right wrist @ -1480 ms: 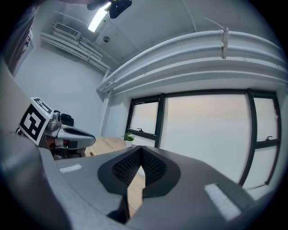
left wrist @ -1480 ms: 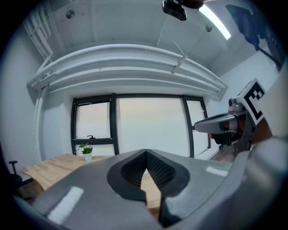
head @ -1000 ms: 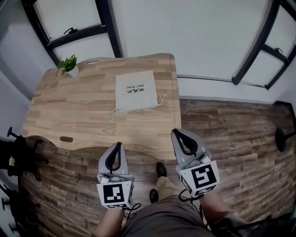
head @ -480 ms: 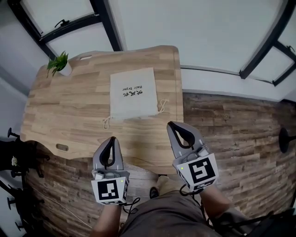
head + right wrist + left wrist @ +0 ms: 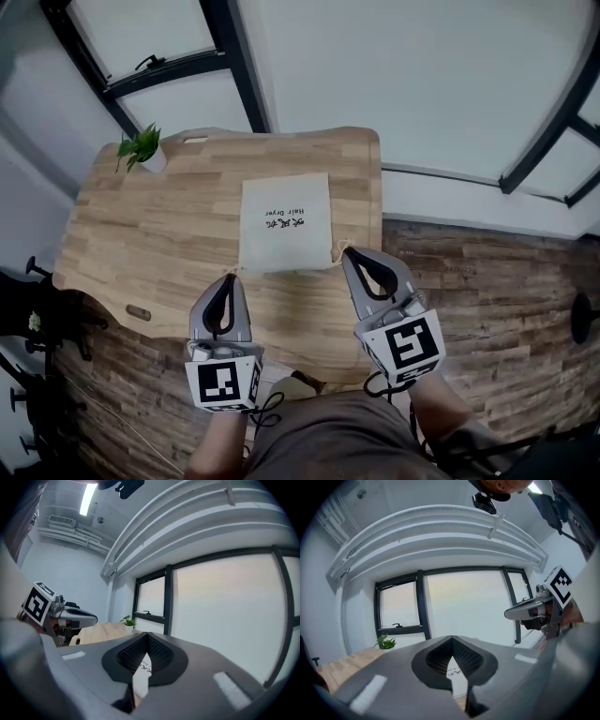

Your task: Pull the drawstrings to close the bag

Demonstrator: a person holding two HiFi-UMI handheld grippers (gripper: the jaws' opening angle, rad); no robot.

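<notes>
The left hand-held gripper (image 5: 229, 279) and right hand-held gripper (image 5: 349, 253), a second ago short of the table's (image 5: 141, 225) near edge, now reach over it. Both are pressed together and empty. They point at the near corners of the bag (image 5: 286, 220), which lies flat by the right edge. The drawstrings (image 5: 338, 249) are untouched, so the approach looks nearly done, and both would need to spread before pinching.

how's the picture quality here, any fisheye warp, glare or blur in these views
Head view: sharp, evenly lit, bag print legible. Left gripper view: heavy fisheye, dark corners, window washed out. Right gripper view: same warp, ceiling light glaring.
</notes>
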